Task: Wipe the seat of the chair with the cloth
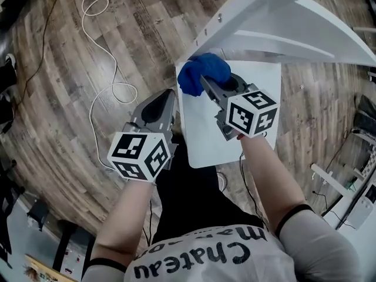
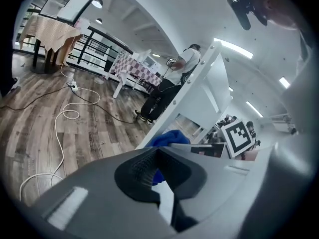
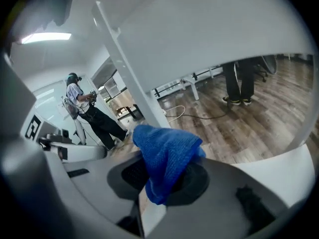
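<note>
A white chair stands in front of me, its flat seat [image 1: 247,122] facing up and its backrest [image 1: 294,22] at the top right of the head view. A blue cloth [image 1: 197,75] is bunched on the seat's far left corner. My right gripper [image 1: 207,84] is shut on the cloth [image 3: 167,153], which spills over its jaws and presses down on the seat. My left gripper [image 1: 166,98] hovers just off the seat's left edge, over the floor, shut with nothing in it. From the left gripper view the cloth [image 2: 169,137] shows just beyond the closed jaw tips.
A white cable [image 1: 108,51] loops over the wooden floor to the left of the chair. My own legs in black trousers [image 1: 188,198] are at the seat's near edge. Another person [image 2: 172,81] stands farther off, near tables [image 2: 132,68].
</note>
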The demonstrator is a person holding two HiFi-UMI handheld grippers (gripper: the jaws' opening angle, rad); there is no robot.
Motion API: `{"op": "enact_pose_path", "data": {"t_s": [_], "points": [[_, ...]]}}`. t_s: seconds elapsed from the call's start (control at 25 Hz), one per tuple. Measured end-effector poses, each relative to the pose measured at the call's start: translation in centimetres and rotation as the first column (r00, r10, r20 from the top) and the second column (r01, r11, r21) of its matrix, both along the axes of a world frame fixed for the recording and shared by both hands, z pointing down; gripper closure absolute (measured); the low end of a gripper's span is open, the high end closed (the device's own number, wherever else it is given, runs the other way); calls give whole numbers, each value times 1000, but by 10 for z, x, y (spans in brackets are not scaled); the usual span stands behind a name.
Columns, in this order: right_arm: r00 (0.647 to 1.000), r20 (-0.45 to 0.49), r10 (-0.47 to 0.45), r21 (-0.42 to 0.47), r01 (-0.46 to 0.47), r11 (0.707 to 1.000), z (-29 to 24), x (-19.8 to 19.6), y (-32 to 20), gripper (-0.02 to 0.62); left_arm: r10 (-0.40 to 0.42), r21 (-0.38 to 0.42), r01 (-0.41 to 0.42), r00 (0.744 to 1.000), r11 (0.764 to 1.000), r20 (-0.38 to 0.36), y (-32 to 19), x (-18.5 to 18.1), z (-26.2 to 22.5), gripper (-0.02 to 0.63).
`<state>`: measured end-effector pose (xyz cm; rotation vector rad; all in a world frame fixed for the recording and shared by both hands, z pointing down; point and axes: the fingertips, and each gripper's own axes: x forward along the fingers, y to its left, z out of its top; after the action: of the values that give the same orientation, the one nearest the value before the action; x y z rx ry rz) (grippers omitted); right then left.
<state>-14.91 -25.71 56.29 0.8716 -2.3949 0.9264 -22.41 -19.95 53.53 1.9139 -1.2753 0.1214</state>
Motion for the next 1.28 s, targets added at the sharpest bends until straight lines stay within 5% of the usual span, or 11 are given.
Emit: {"op": "enact_pose_path", "data": {"t_s": [0.36, 0.6, 0.92, 1.28], "points": [[956, -222, -193, 28, 204, 978, 63, -31, 12, 512, -11, -36, 11, 1000, 999, 10, 17, -1, 25, 597], [913, -328, -243, 73, 281, 957, 73, -33, 13, 520, 8, -59, -7, 1000, 998, 3, 19, 13, 34, 597], [911, -366, -192, 76, 234, 969, 75, 1, 9, 523, 50, -75, -51, 999, 996, -13, 19, 48, 35, 597], [911, -411, -40, 93, 86, 992, 79, 89, -15, 523, 100, -84, -102, 995, 991, -20, 14, 89, 40, 597]]}}
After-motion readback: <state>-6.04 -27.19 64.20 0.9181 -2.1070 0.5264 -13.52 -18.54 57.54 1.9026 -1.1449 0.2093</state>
